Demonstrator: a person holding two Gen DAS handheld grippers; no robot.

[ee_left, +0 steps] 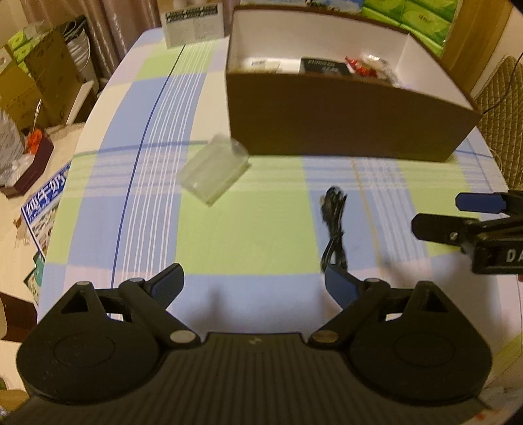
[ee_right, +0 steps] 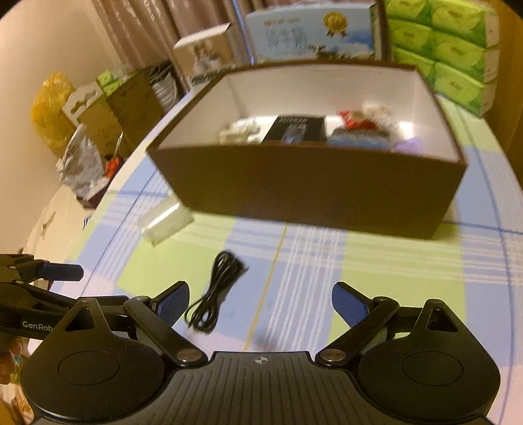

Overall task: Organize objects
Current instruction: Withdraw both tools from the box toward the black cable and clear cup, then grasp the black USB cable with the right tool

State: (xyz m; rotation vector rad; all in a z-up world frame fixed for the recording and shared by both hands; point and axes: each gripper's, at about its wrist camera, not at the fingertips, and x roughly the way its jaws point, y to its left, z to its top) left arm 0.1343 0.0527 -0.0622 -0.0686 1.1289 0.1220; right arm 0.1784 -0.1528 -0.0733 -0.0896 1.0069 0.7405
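Cable (ee_left: 334, 229) between claws, box (ee_left: 343, 121) beyond

Wall: cream painted wall (ee_right: 19, 98)
Window: beige pleated curtains (ee_right: 137, 29)
Seat: quilted tan chair (ee_left: 503, 108)
Light: warm, dim

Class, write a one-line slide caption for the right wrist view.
Open right gripper above a checked tablecloth, black cable and clear plastic case lying before a brown box.

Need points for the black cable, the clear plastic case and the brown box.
black cable (ee_right: 215, 291), right wrist view, middle of the coiled bundle.
clear plastic case (ee_left: 214, 170), left wrist view, centre of its top face.
brown box (ee_right: 310, 186), right wrist view, near outer wall.
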